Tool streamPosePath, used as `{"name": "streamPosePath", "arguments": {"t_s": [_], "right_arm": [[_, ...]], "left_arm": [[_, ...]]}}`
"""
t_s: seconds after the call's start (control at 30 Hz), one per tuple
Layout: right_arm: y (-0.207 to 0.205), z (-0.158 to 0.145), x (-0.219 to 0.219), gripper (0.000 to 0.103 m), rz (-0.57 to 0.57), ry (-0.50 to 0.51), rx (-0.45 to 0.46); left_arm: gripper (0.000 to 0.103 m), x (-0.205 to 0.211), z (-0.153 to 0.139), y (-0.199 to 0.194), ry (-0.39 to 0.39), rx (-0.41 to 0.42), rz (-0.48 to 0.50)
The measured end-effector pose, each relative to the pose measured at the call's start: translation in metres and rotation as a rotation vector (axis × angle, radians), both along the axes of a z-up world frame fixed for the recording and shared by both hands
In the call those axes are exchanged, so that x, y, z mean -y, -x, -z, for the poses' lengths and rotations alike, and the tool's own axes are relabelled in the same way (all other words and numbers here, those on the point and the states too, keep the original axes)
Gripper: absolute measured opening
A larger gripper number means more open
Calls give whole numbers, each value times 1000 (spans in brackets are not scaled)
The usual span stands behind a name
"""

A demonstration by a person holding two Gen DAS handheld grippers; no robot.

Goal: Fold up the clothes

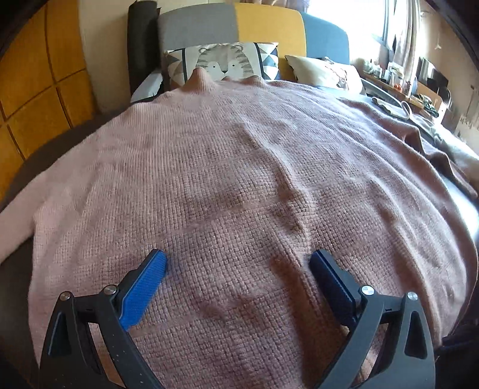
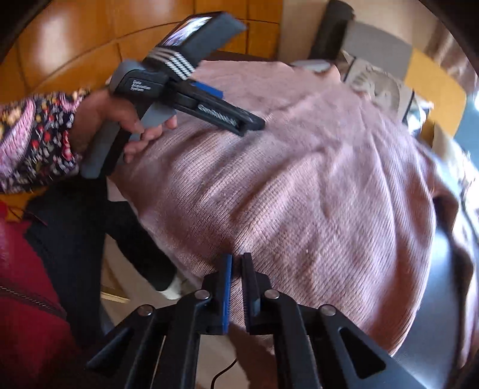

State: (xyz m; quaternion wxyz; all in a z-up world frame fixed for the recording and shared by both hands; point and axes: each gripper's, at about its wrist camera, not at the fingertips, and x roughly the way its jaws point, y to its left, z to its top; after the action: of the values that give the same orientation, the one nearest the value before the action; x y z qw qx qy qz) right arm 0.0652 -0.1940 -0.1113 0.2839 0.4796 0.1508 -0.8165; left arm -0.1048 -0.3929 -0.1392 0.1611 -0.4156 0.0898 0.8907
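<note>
On my left side, the left tongs stand wide open above the pink knitted sweater, their blue pad and dark pad well apart with nothing between them, and I judge they hover just over the knit, ready to press or pinch it rather than holding anything. The sweater is spread flat across the bed, collar pointing toward the tiger-print pillow and the grey, yellow and blue headboard, which suits folding because the whole body lies open to me. One sleeve trails off to the left edge. From the right wrist view I see the person's left hand, in a flowered sleeve, carrying that left device low over the far part of the garment; how its fingers stand I cannot read from this side. Moving right, the right tongs are closed on the sweater's near edge, a pinch of pink knit caught between the blue pad and the dark one right at the hem, where the fabric hangs over the side of the bed. I take that grip at the edge as the start of a fold, since lifting there would let me carry the hem across the body. The picture is blurred toward the right, so I cannot tell how the far sleeve lies. The fold itself is not yet made; the garment lies in a single layer with only mild wrinkles down its middle.
</note>
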Motion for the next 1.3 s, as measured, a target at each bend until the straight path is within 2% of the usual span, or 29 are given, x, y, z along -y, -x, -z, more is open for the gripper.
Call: {"name": "streamPosePath", "arguments": {"t_s": [0.1,0.27,0.3,0.37,0.4,0.47,0.53,0.63,0.73,0.77,0.8,0.83,0.93,1.23,1.3], "right_arm": [[-4,-2,-8,2,4,20,24],[-8,11,-19,0,-2,47,94],[-6,5,-23,3,12,76,79],[-1,-6,-30,23,38,135,50],[1,-12,-33,28,51,165,35],[13,-19,-31,28,70,180,17],[26,-18,-20,28,92,141,8],[49,-5,0,28,94,72,55],[62,-1,3,28,96,43,31],[63,-1,4,25,97,32,21],[63,-1,5,13,96,18,13],[62,-2,5,7,93,3,5],[62,-1,4,4,90,23,32],[57,5,-3,4,84,56,95],[62,6,-10,5,91,98,126]], "left_arm": [[99,-3,1,-4,16,-29,-3],[99,-3,1,-4,12,-30,-9],[99,-2,0,-4,14,-31,-10],[100,-3,0,-5,23,-35,-13],[100,-3,0,-5,27,-37,-15],[101,-4,0,-6,35,-38,-21],[101,-4,0,-7,40,-39,-27],[101,-4,0,-7,40,-40,-34],[101,-4,0,-8,44,-44,-38],[101,-4,0,-8,46,-45,-39],[101,-4,0,-7,46,-45,-40],[102,-4,0,-7,44,-42,-41],[102,-2,1,-5,34,-31,-44],[102,-1,1,-3,30,-28,-44],[102,-1,0,-2,29,-27,-44]]}}
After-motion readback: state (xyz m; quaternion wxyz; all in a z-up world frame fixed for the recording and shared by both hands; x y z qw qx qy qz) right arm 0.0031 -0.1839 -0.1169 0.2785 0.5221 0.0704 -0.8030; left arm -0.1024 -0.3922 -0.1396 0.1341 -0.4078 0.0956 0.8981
